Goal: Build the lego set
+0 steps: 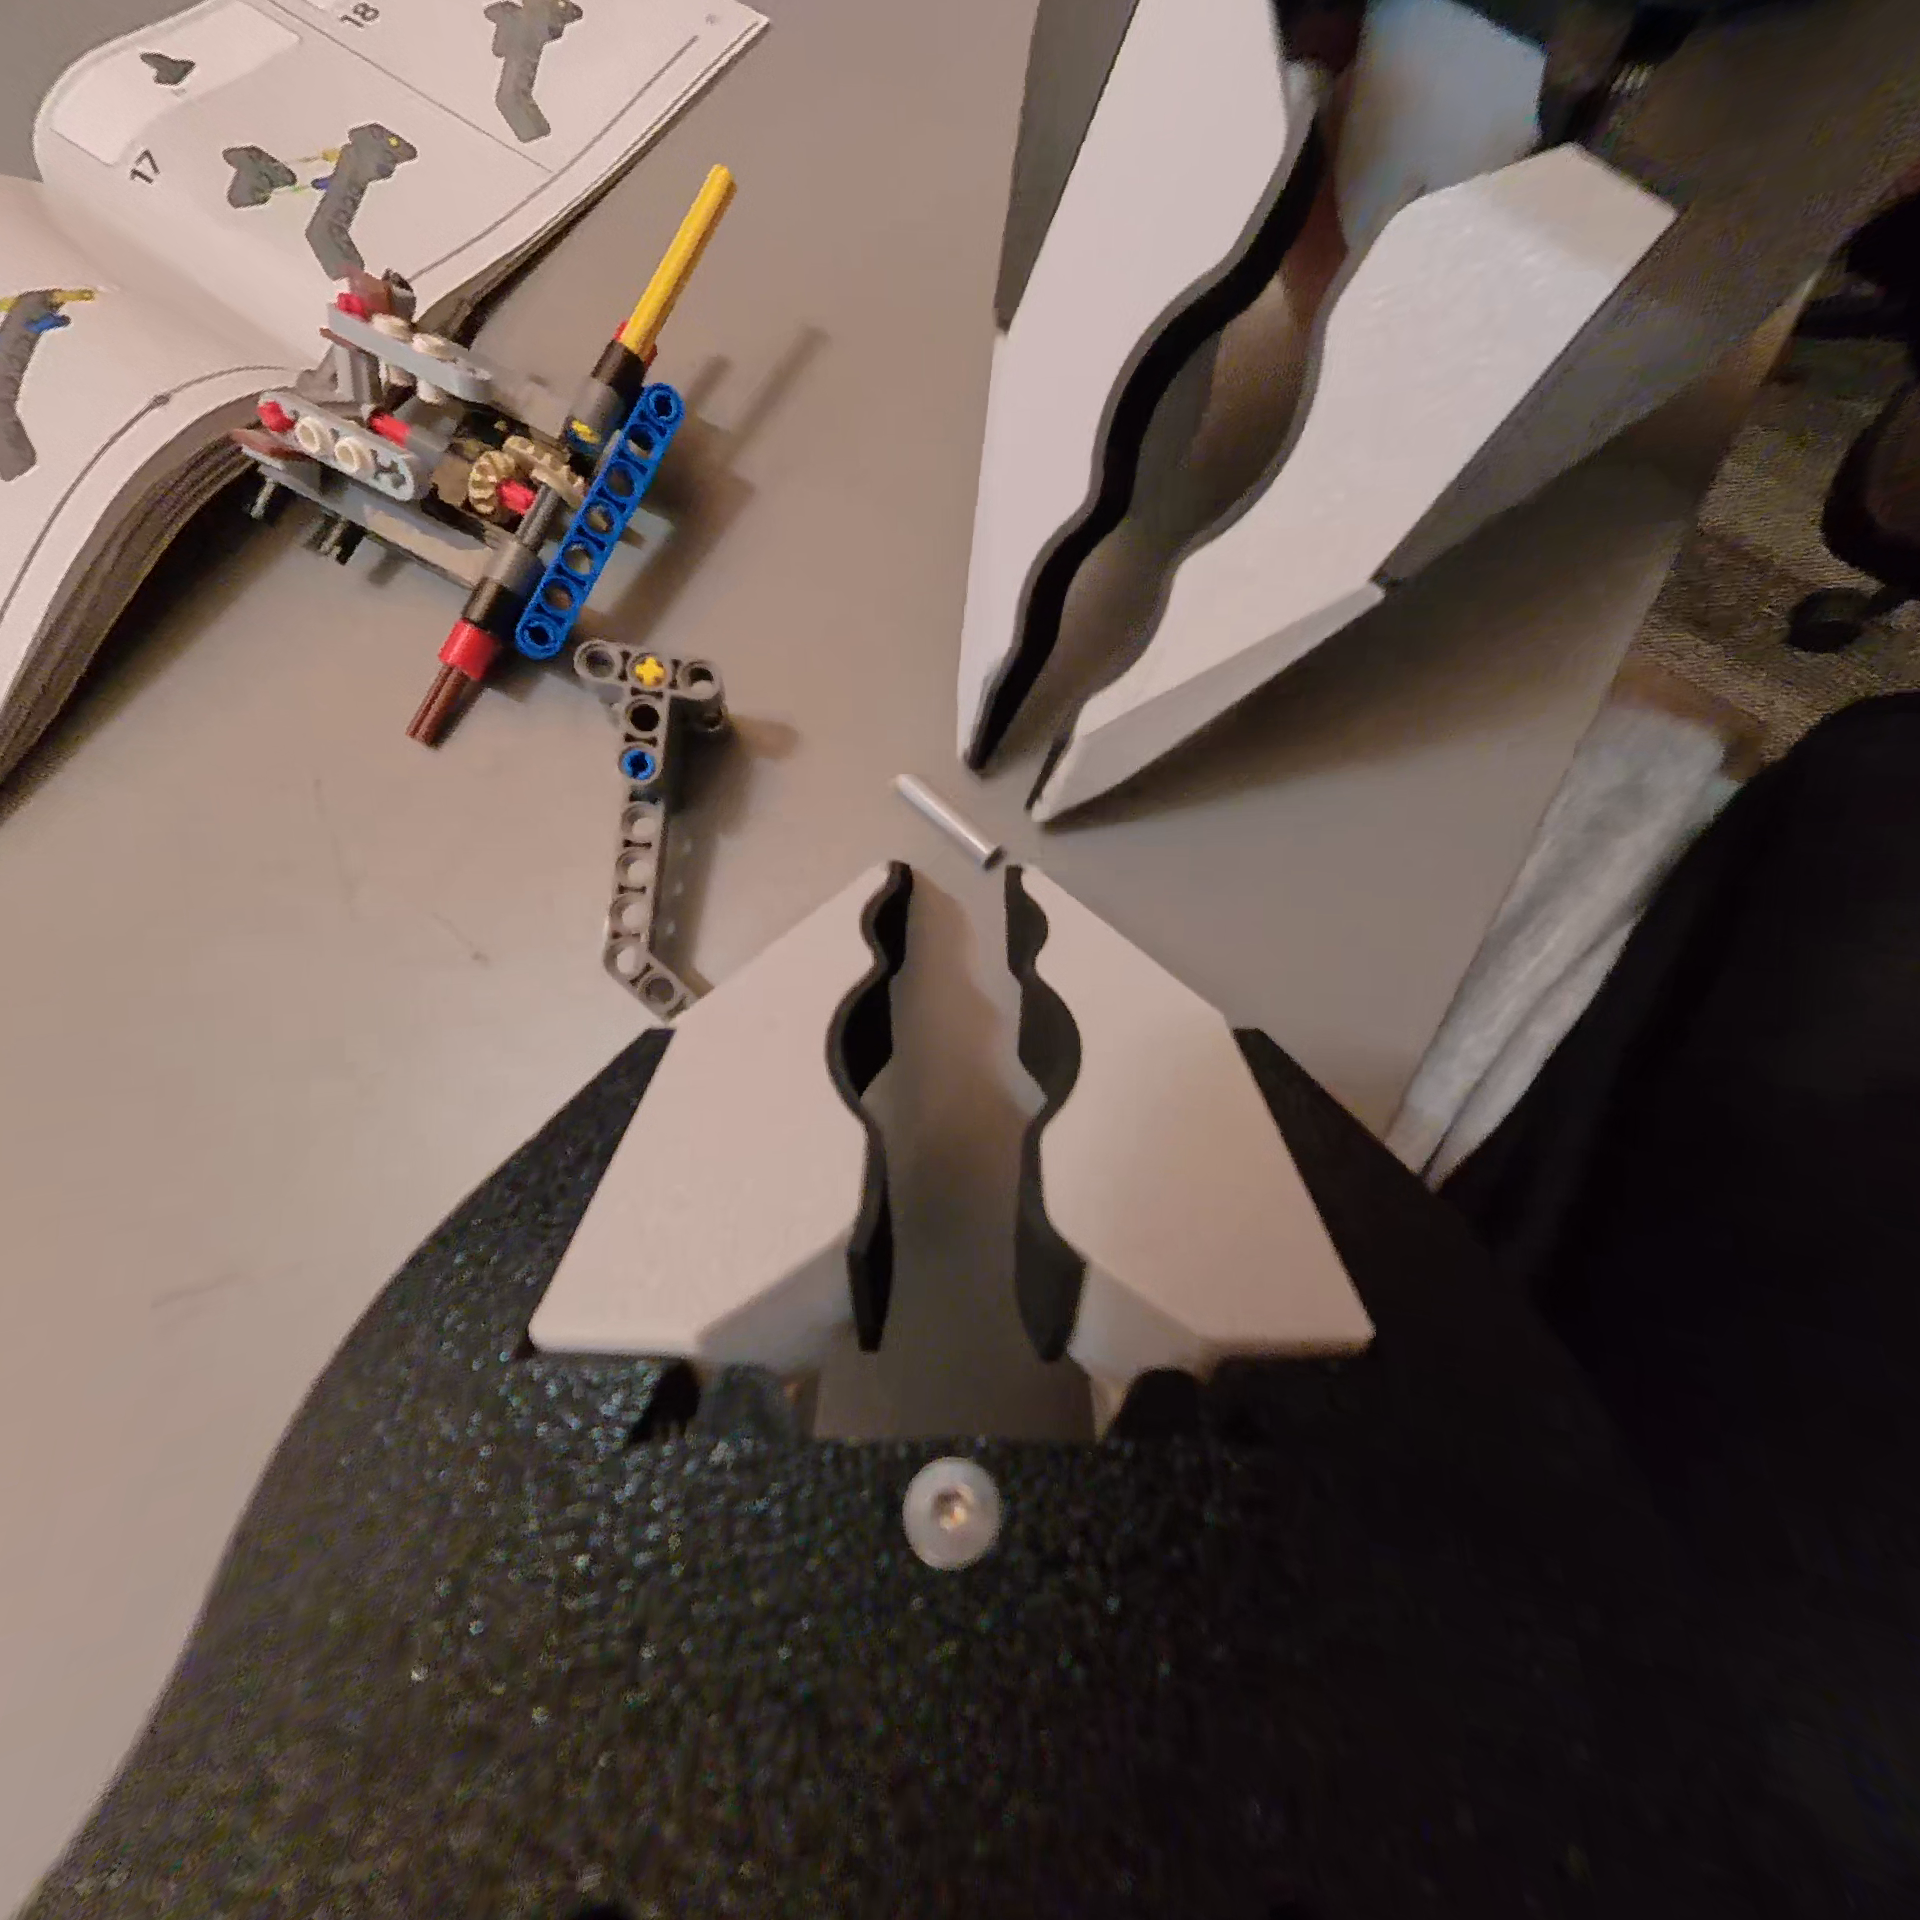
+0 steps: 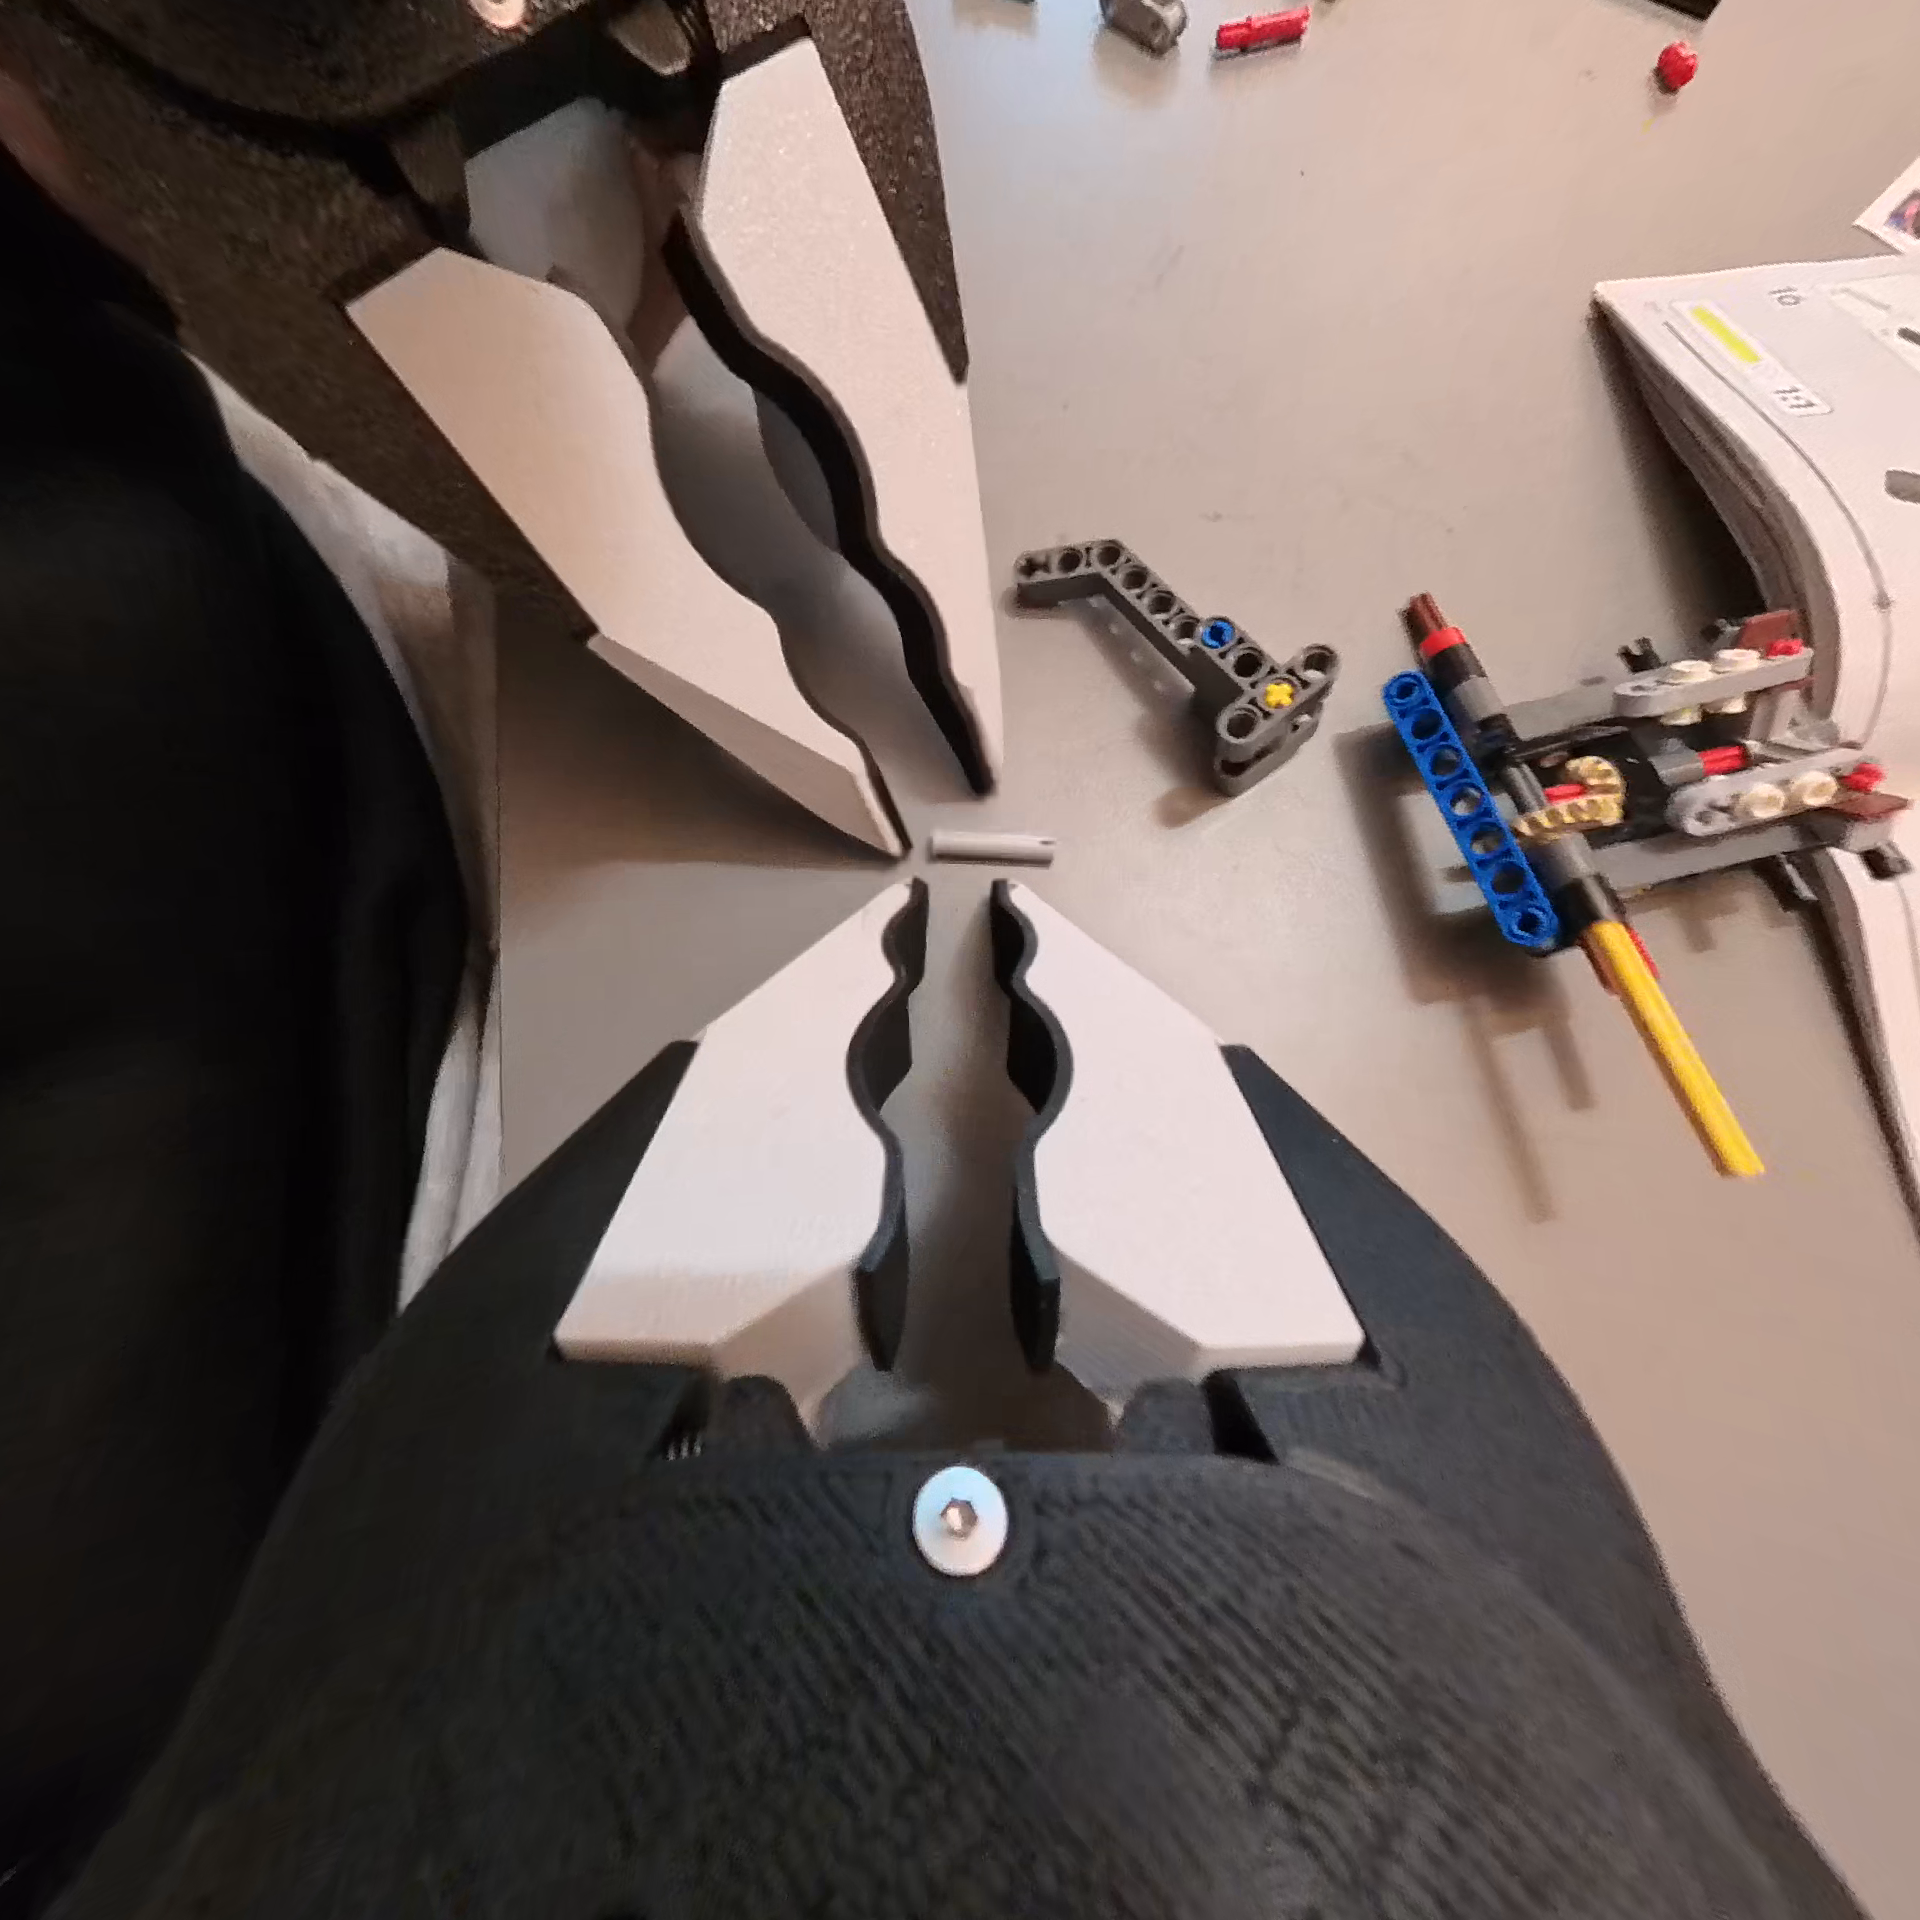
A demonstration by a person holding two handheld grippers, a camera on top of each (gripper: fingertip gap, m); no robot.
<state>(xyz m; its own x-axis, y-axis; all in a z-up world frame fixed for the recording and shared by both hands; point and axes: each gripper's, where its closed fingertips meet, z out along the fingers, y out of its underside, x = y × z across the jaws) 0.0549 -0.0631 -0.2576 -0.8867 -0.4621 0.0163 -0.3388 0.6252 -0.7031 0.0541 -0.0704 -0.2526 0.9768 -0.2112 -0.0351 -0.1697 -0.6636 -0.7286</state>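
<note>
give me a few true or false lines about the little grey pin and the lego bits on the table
1. The small light grey cylindrical pin lies on the grey table between both grippers' tips. True.
2. The left gripper is shut on the pin. False: it is open, holding nothing.
3. The bent grey holed beam is joined to the blue holed beam. False: it lies apart.
4. A yellow axle sticks out of the partly built model. True.
5. The right gripper is open. True.
</note>
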